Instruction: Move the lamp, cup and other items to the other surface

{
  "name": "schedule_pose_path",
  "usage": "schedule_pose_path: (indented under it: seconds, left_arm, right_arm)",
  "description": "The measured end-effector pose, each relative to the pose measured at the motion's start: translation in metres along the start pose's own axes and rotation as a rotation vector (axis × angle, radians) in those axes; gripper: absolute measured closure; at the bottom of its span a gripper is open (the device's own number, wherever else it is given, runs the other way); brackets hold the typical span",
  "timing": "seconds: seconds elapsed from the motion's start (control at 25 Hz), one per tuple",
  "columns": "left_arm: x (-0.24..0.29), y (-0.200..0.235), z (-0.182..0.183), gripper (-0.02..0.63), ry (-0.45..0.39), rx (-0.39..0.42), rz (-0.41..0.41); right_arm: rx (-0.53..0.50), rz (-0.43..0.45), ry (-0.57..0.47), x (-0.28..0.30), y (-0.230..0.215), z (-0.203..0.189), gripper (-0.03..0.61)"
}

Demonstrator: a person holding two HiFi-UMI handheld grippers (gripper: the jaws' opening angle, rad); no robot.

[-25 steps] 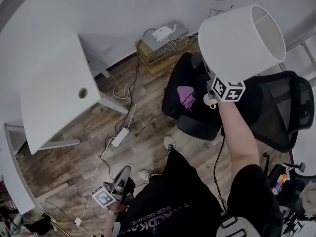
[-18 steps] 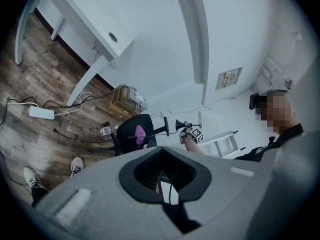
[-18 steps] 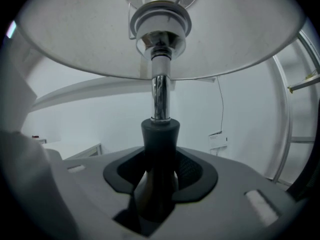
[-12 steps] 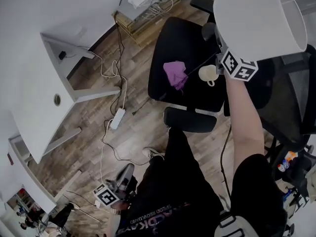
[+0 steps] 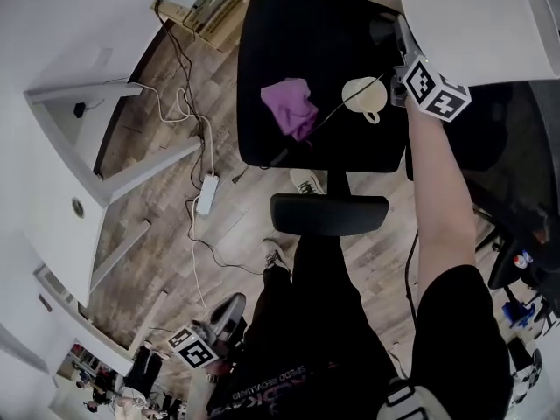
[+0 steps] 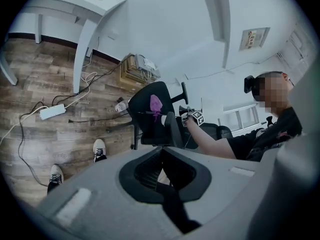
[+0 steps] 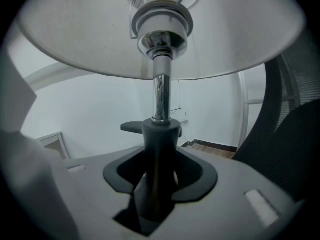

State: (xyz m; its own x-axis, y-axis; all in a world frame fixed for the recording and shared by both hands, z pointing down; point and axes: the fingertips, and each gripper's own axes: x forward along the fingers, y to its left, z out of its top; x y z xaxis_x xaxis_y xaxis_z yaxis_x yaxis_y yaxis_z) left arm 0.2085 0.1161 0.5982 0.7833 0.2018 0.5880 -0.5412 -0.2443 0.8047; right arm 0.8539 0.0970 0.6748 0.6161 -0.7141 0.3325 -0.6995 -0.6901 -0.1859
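Because the black office chair is the surface in play, and such a seat may swivel or roll at a nudge, I'd worry first about anything set down hard on it. The lamp is up in the air over the seat's far right corner, its dark stem clamped between the jaws of the right hand-held gripper. The big white shade makes it top-heavy, so it could tilt in the grip or topple on soft padding. The left hand-held gripper hangs low by the person's leg, jaws together on nothing. On the seat lie a purple cloth and the cup. A thin cord runs past the cup, and a tug on it could tip the cup.
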Motion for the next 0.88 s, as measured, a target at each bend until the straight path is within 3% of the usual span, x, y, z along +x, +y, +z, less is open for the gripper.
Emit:
schedule_pose_path:
  seconds: [0.16,0.44,0.52,0.6,0.68,0.88]
  left_arm:
    - [0.006,0.013,0.000,0.616,0.071,0.029,0.033]
    - [0.024,0.028,-0.001,0.616,0.125,0.009,0.077]
    - [0.033,0.023,0.000,0.617,0.143,0.068,0.069]
    - [0.042,0.011,-0.002,0.616,0.206,0.180,0.038]
    - [0.051,0.008,-0.006,0.615,0.266,0.241,0.019]
    - [0.058,0.023,-0.007,0.616,0.266,0.172,0.045]
  right_arm:
    - [0.024,-0.042,0.025,0.008,-0.029,-0.035,0.416]
    - [0.090,-0.086,0.053,0.020,-0.060,-0.085,0.416]
    - [0.094,-0.093,0.063,0.023,-0.066,-0.098,0.416]
    - [0.094,-0.094,0.073,0.024,-0.069,-0.110,0.416]
    - [0.092,-0.100,0.070,0.024,-0.074,-0.116,0.416]
    - [0.106,-0.092,0.028,0.024,-0.076,-0.116,0.416]
